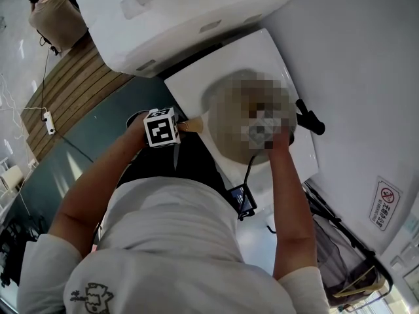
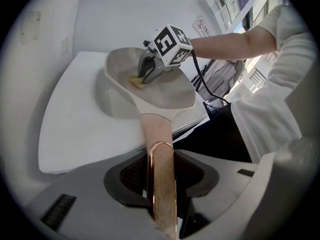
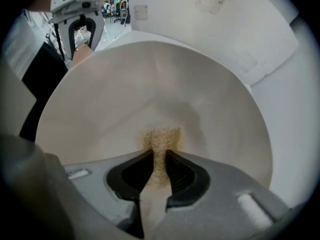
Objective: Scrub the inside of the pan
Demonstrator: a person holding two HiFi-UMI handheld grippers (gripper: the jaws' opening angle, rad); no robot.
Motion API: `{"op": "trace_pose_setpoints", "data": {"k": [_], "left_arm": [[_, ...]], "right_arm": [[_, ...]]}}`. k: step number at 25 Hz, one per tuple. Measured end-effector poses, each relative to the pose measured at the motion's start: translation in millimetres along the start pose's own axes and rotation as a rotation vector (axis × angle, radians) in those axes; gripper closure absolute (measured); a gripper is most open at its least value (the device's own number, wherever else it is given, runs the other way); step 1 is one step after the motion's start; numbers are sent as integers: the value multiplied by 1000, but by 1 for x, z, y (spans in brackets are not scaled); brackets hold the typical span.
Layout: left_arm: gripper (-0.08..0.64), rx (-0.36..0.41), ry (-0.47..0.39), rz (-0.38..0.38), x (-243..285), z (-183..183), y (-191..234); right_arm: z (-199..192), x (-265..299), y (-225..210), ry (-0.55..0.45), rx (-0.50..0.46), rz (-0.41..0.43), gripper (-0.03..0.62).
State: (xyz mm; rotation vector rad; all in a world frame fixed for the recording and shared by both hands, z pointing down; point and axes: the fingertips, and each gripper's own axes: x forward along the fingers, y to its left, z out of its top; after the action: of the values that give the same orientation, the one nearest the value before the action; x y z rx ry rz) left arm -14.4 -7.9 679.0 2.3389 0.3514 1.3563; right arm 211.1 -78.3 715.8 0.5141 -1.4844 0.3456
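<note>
Clamping the pale wooden handle [image 2: 159, 134] with your left tongs [image 2: 161, 176], jaws tight on both its sides. Handle runs to the cream round pan [image 2: 170, 91], which sits on the white table [image 2: 70, 134]. Your right tongs [image 3: 159, 156] point down into the pan, pinched on a tan scrub pad [image 3: 161, 136] that touches the inner floor.

The pan [image 3: 150, 84] is set on a slab [image 2: 75, 129]. Inside the pan, a sponge [image 3: 161, 139] is pressed to its floor, clamped by the right gripper [image 3: 160, 159]. At the pan's near edge, its handle [image 2: 157, 134] is clasped by the left gripper [image 2: 161, 184]. Beyond the pan, a bulky casing [image 1: 190, 18] is placed.
</note>
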Motion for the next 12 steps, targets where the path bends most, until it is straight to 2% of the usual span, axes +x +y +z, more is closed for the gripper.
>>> {"op": "trace_pose_setpoints", "data": {"k": [7, 12], "left_arm": [[410, -4, 1, 2, 0, 0, -1], [410, -1, 5, 2, 0, 0, 0]], "right_arm": [[22, -3, 54, -68, -47, 121, 511], [20, -4, 87, -64, -73, 204, 511]]}}
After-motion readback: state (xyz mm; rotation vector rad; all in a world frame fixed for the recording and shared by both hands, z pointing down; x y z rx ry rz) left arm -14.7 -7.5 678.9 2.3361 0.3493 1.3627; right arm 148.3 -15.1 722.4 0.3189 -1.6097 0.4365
